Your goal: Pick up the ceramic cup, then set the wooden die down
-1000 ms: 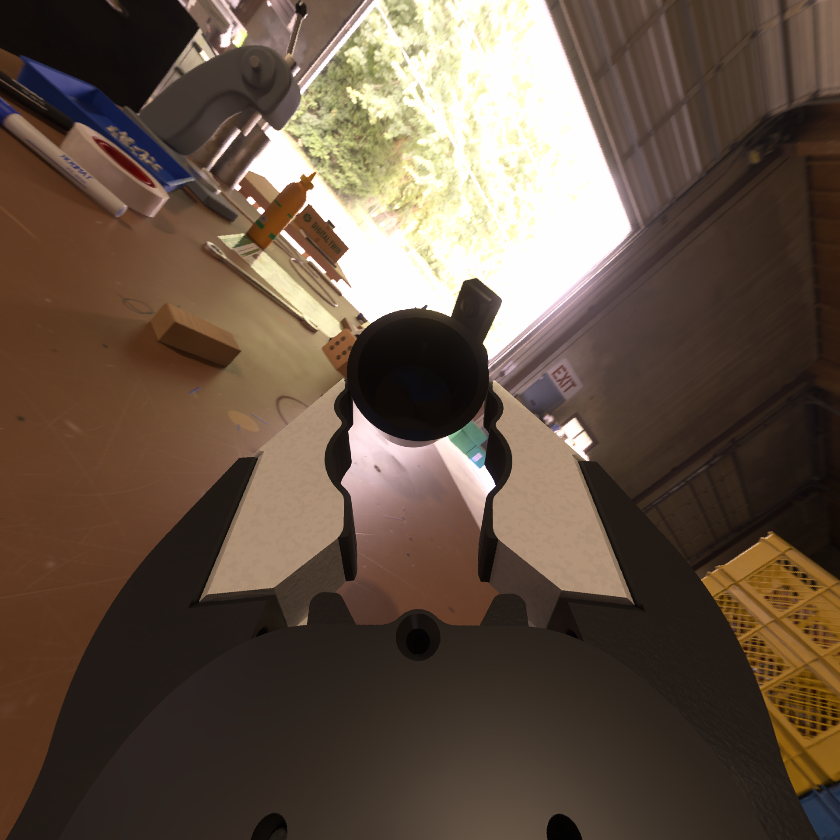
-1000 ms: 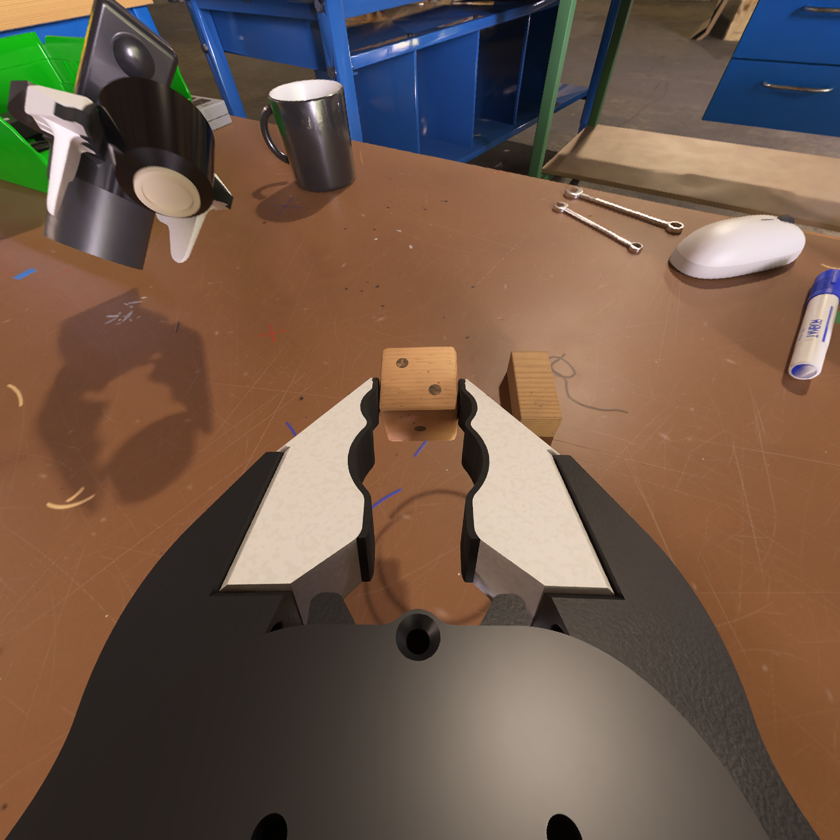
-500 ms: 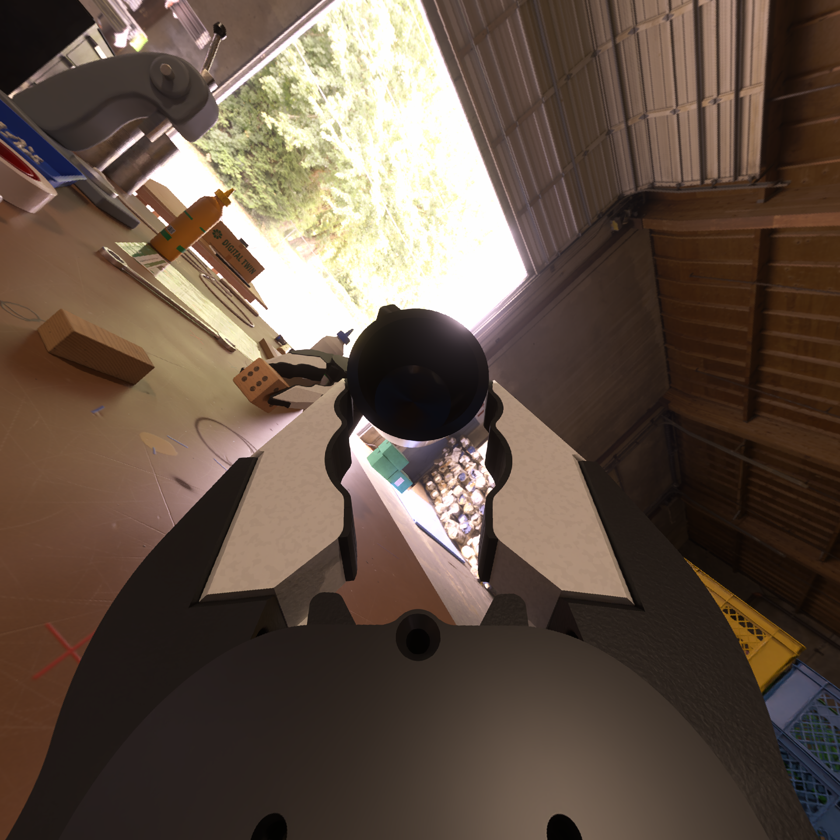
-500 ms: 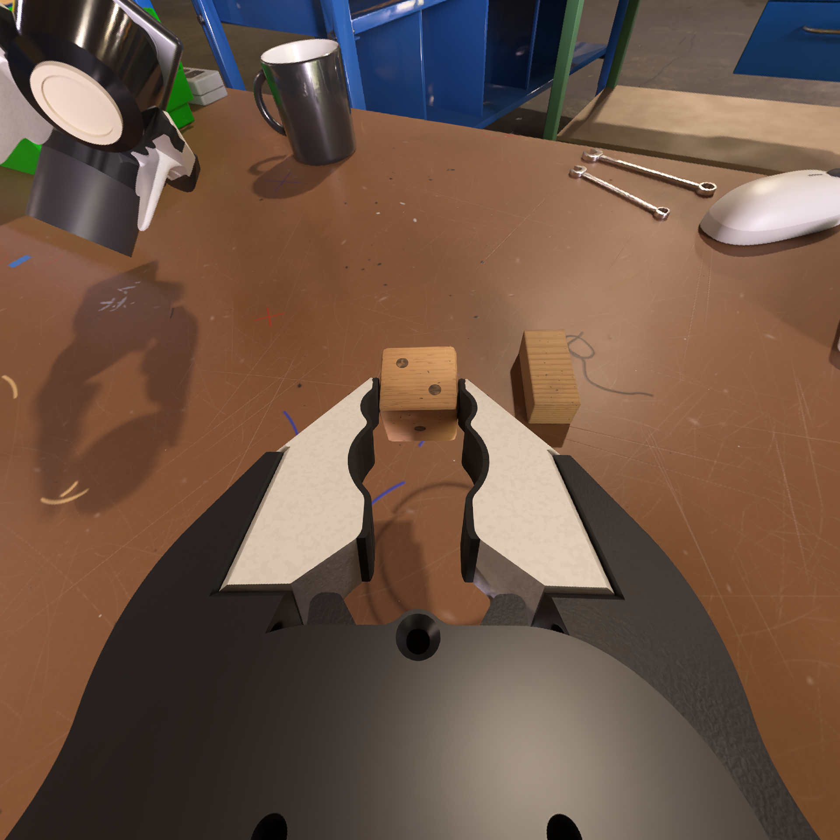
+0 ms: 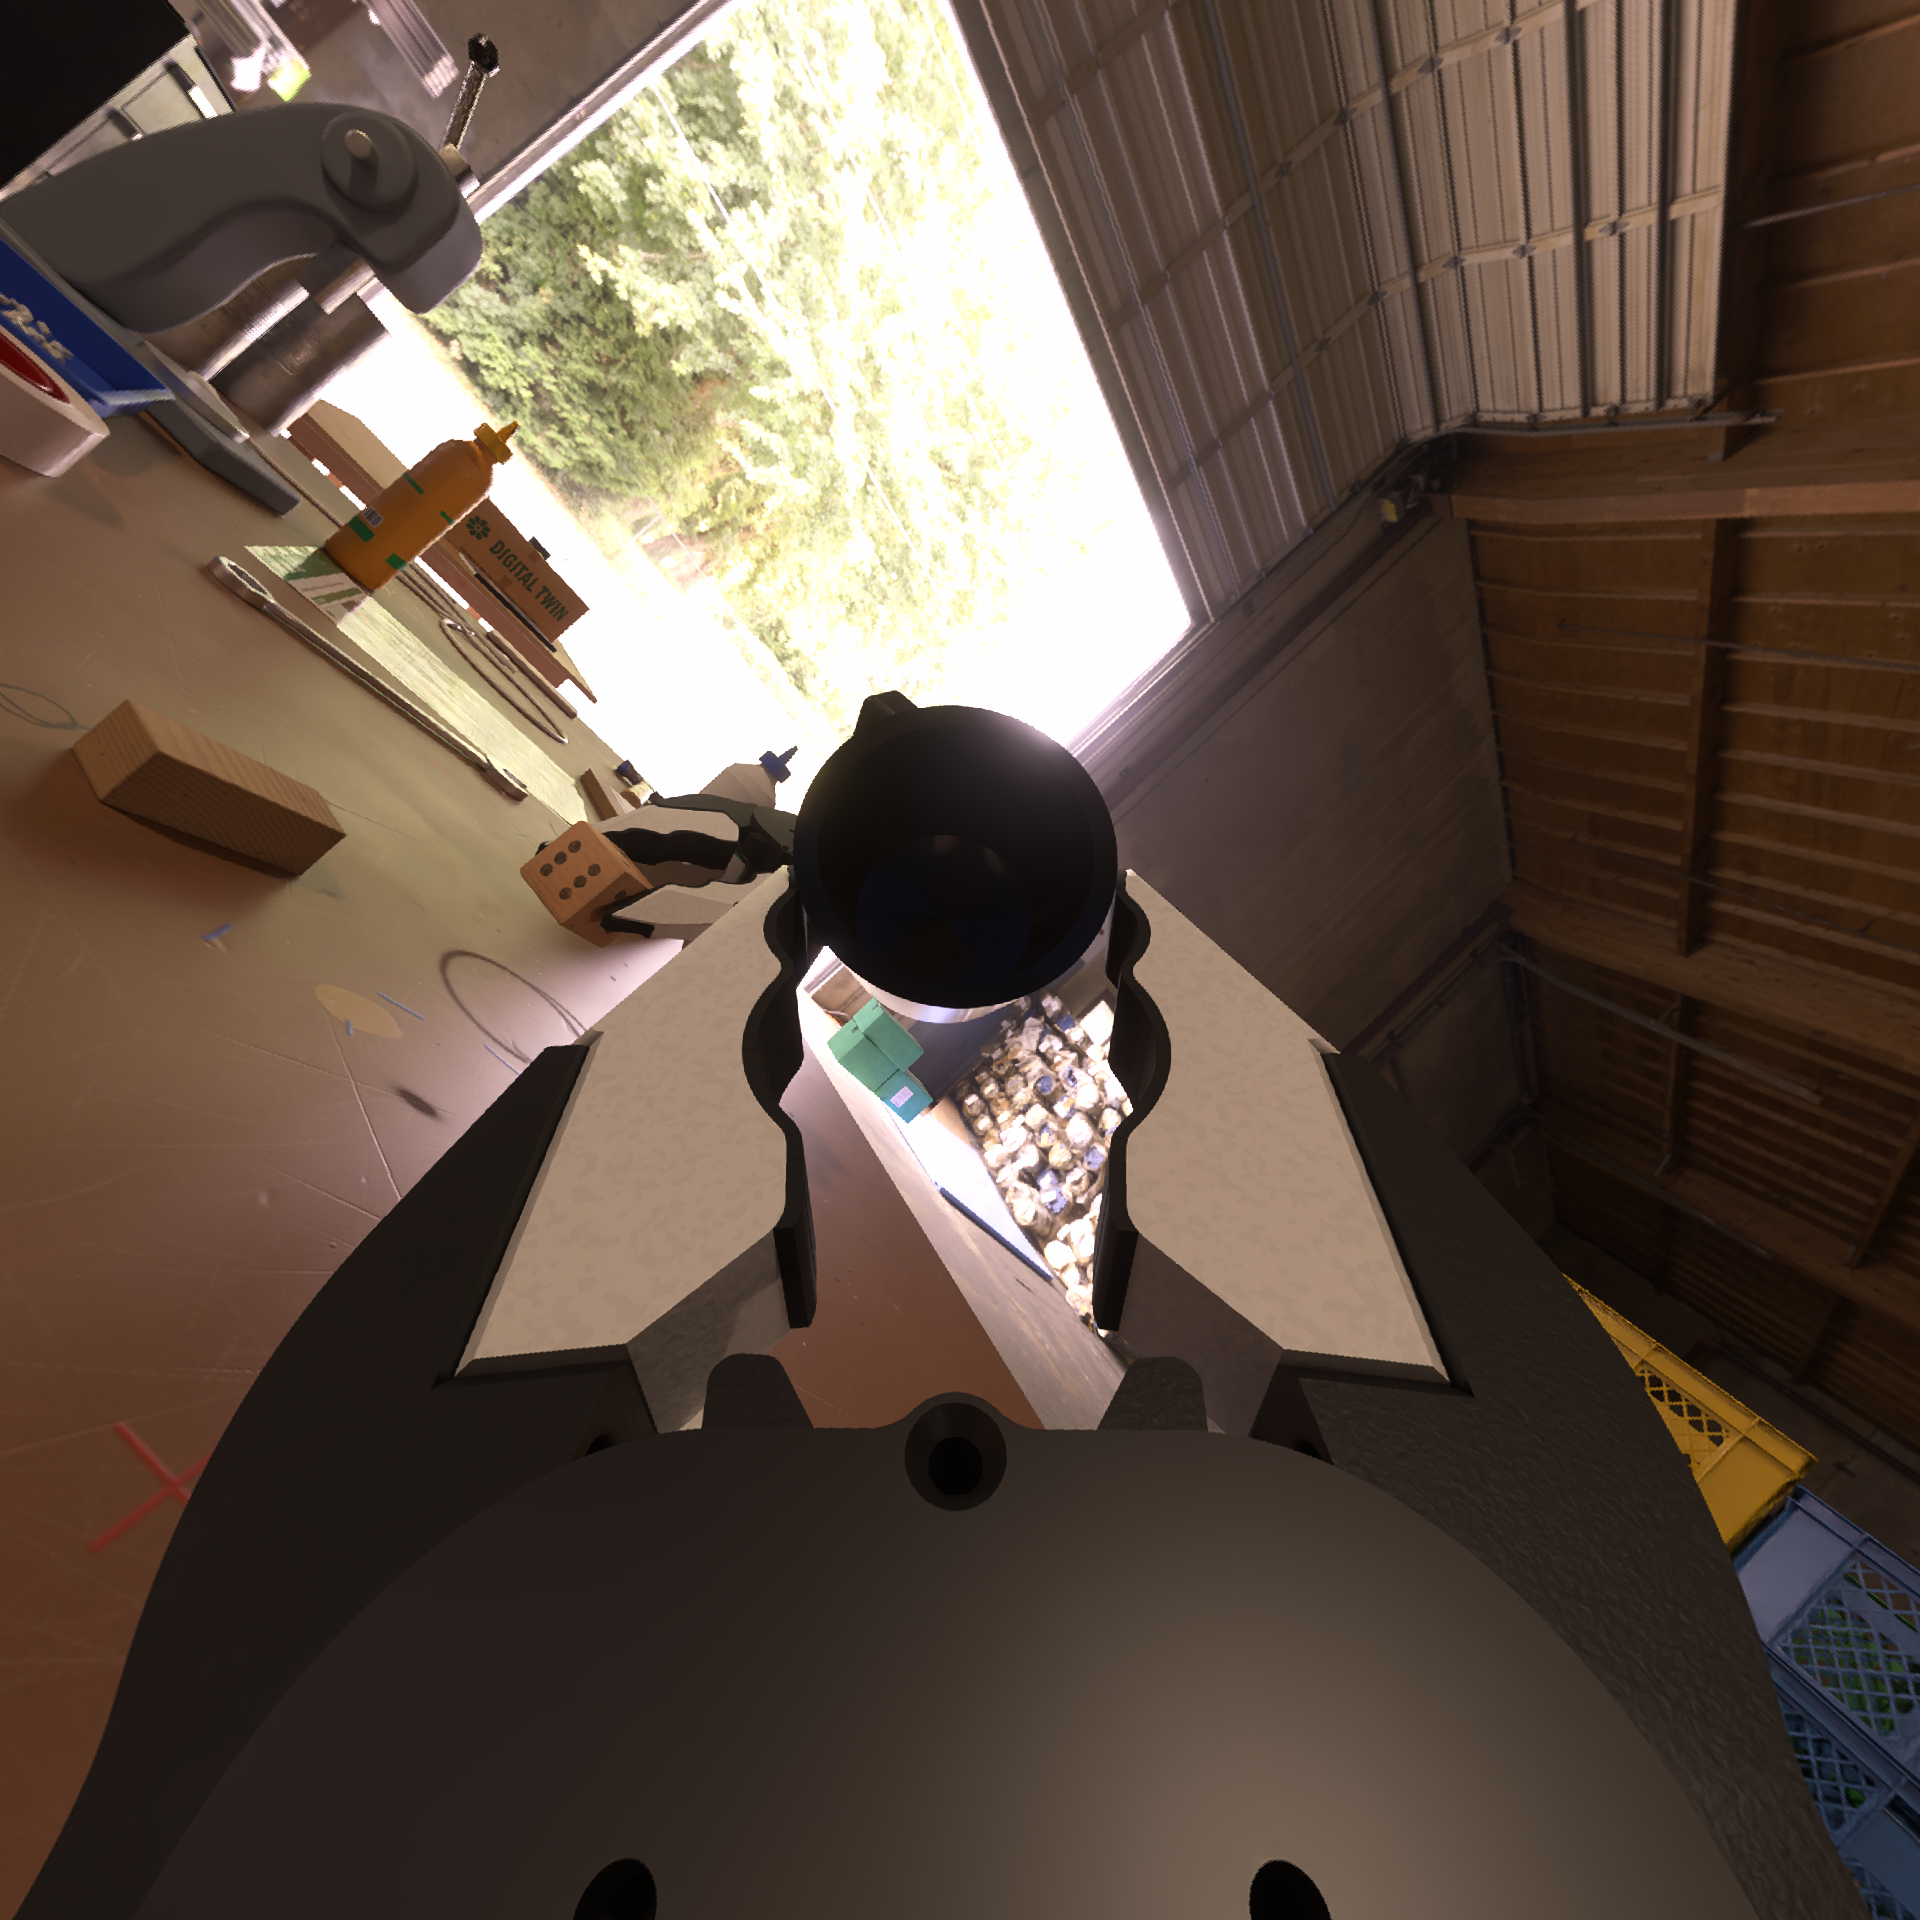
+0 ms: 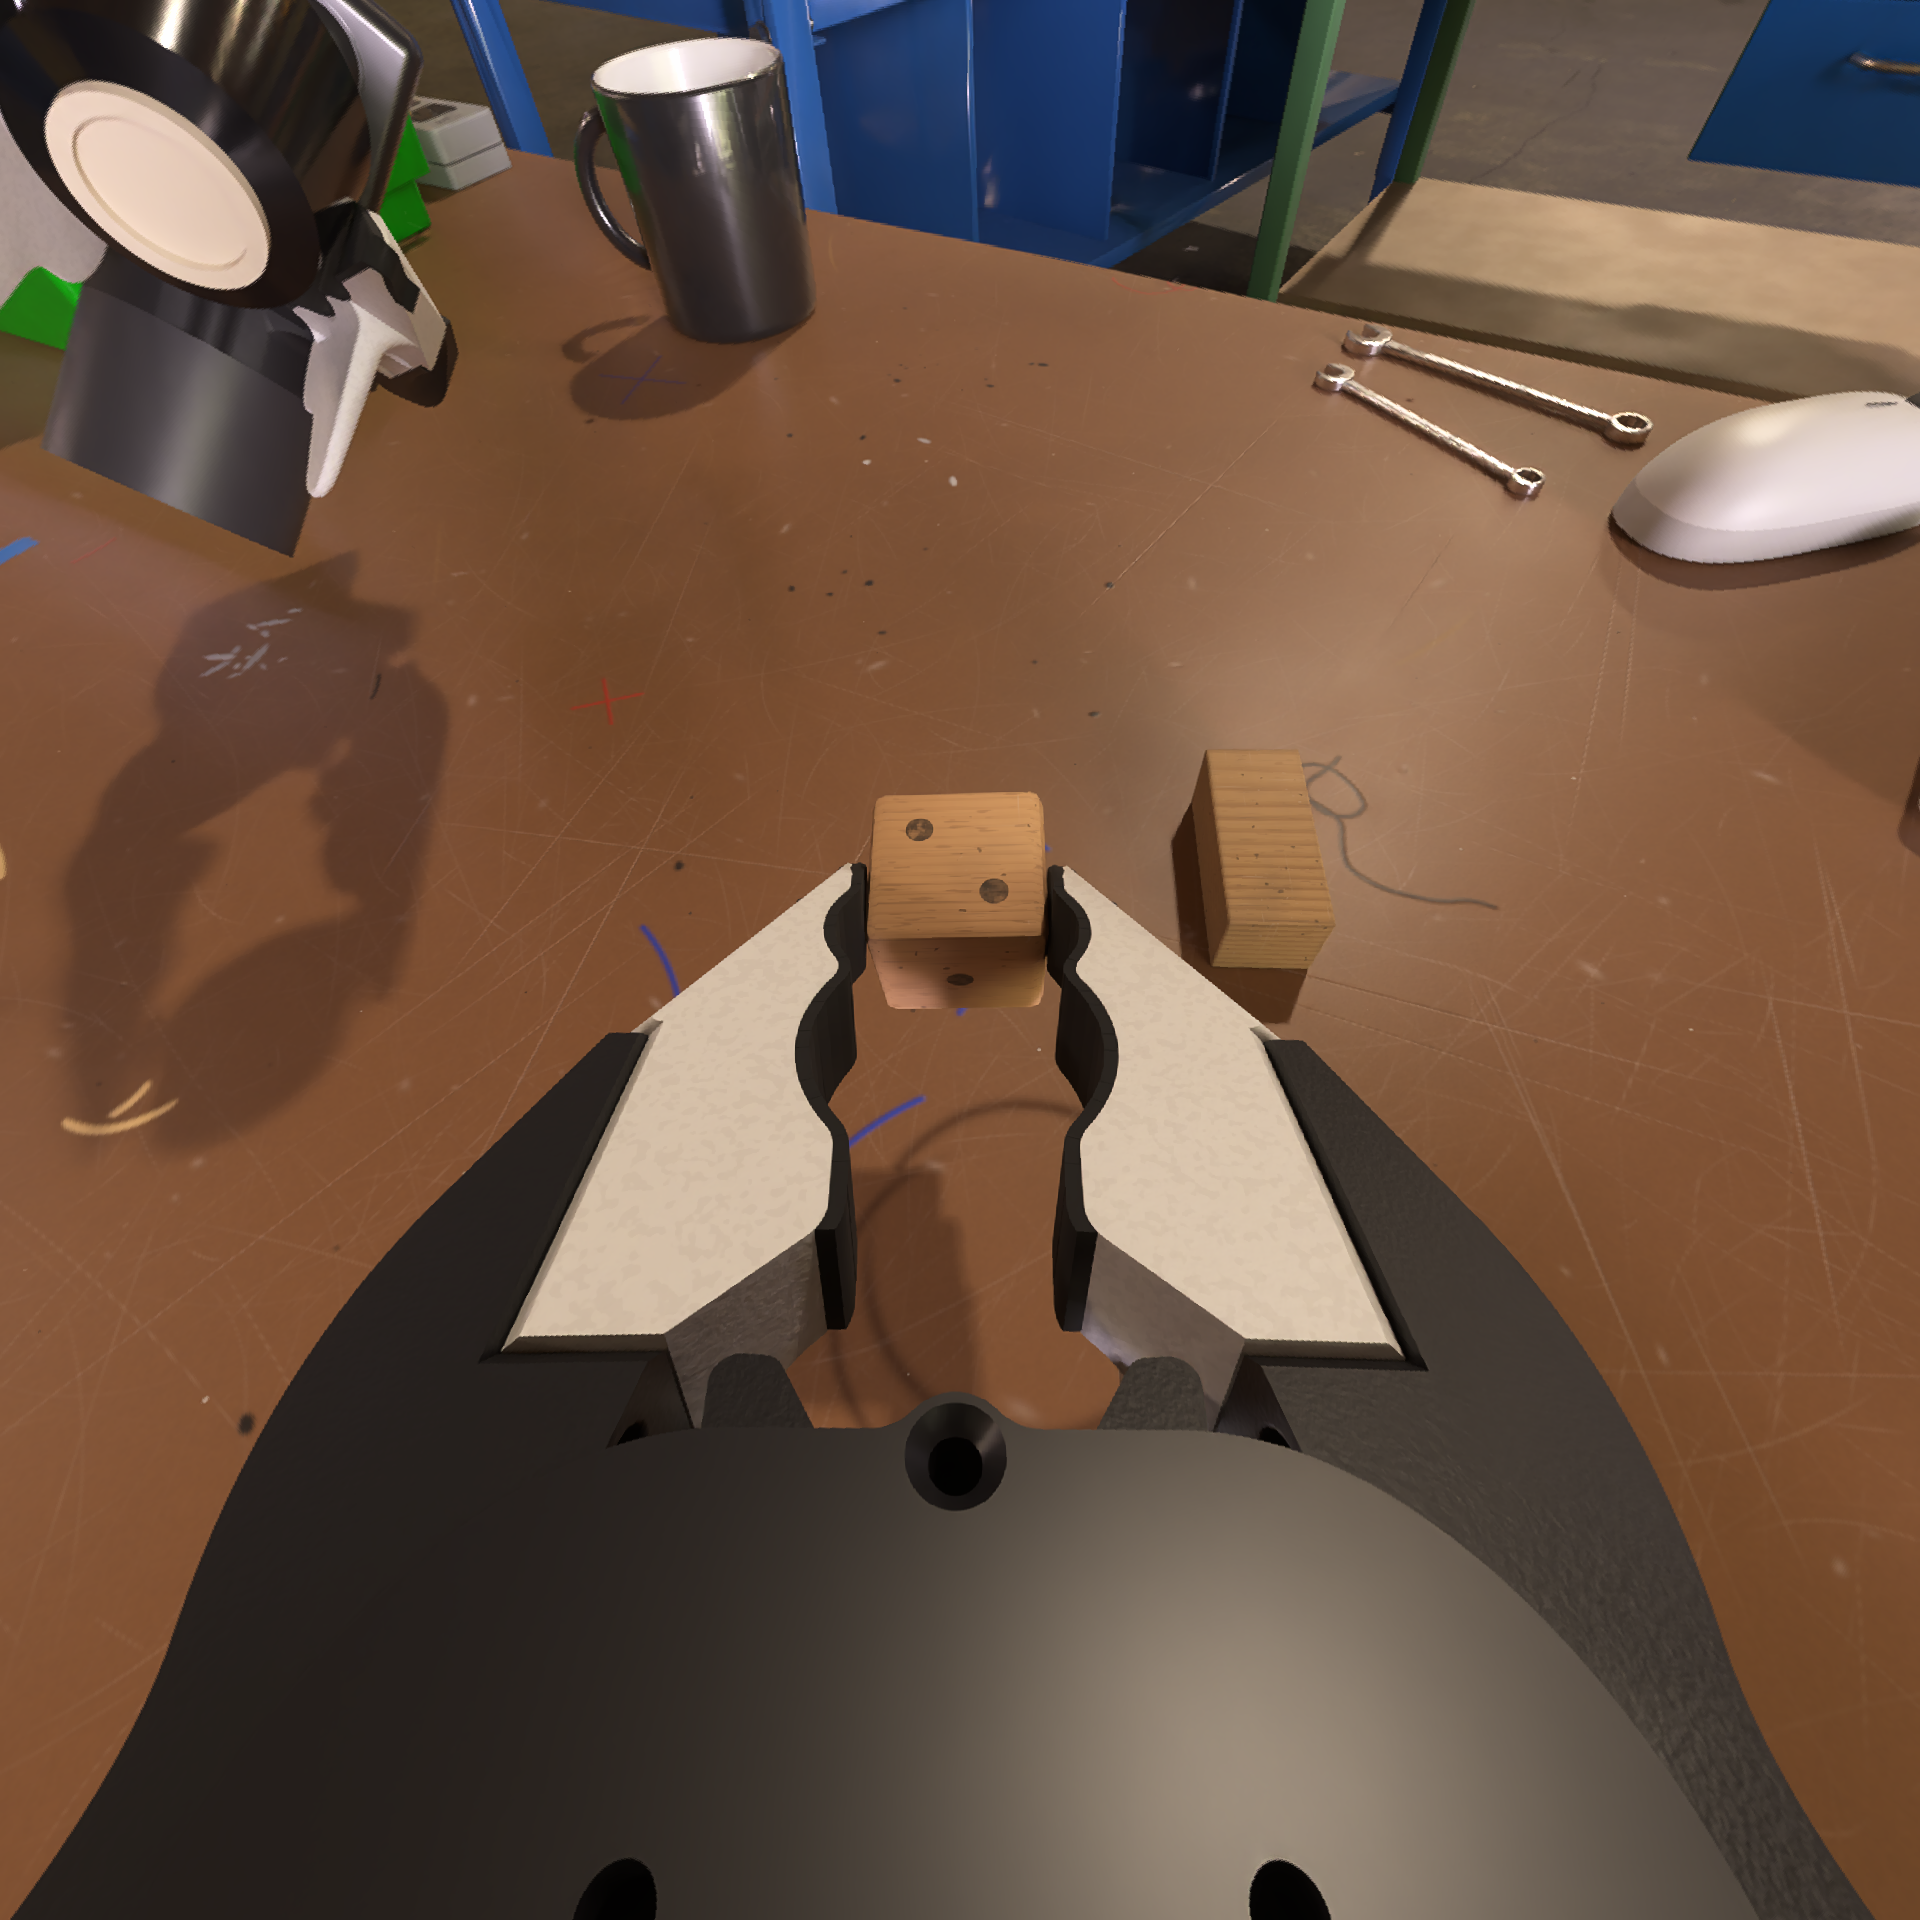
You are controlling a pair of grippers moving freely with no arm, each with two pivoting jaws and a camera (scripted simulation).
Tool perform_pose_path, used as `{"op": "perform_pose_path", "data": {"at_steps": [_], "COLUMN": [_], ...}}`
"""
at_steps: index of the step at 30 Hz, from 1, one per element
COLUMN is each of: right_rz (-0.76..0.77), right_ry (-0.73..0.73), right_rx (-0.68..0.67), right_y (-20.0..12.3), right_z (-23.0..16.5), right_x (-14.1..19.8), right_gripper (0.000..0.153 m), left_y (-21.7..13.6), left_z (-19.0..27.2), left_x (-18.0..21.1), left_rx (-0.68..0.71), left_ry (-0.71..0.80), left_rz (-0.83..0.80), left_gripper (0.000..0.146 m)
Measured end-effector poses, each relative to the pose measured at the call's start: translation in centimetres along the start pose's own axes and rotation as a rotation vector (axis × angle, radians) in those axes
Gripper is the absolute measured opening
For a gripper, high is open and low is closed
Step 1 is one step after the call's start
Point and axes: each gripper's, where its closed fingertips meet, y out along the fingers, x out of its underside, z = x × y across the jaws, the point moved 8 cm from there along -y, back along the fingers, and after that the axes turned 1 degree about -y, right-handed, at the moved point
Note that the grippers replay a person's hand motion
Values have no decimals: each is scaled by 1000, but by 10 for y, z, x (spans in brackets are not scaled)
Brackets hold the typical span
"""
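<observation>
My left gripper (image 5: 956,906) is shut on a black ceramic cup (image 5: 956,831). It holds the cup in the air, tilted, and I look into its dark mouth. In the right wrist view the cup (image 6: 166,203) shows its cream base at top left, well above the table, with a white finger (image 6: 353,364) beside it. My right gripper (image 6: 956,894) is shut on the wooden die (image 6: 956,862) and holds it low over the brown table (image 6: 623,582). The die (image 5: 577,871) also shows in the left wrist view, between the right gripper's fingers (image 5: 675,906).
A wooden block (image 6: 1257,857) lies just right of the die. A dark mug (image 6: 717,197) stands at the far edge. Two spanners (image 6: 1455,405) and a white mouse (image 6: 1766,478) lie far right. An orange bottle (image 5: 416,509) and a grey vise (image 5: 239,218) stand farther off.
My left gripper has risen and tilted further with the cup in it. My right gripper has moved a little forward with the die still held.
</observation>
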Motion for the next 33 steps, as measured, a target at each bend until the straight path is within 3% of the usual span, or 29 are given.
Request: {"op": "perform_pose_path", "data": {"at_steps": [33], "right_rz": [-11], "right_ry": [-17], "right_rx": [5], "right_y": [1], "right_z": [-2], "right_x": [0], "right_gripper": [34], "left_y": [3], "left_z": [1], "left_x": [4], "left_rx": [-10], "left_ry": [27], "left_rz": [-31], "left_gripper": [58]}}
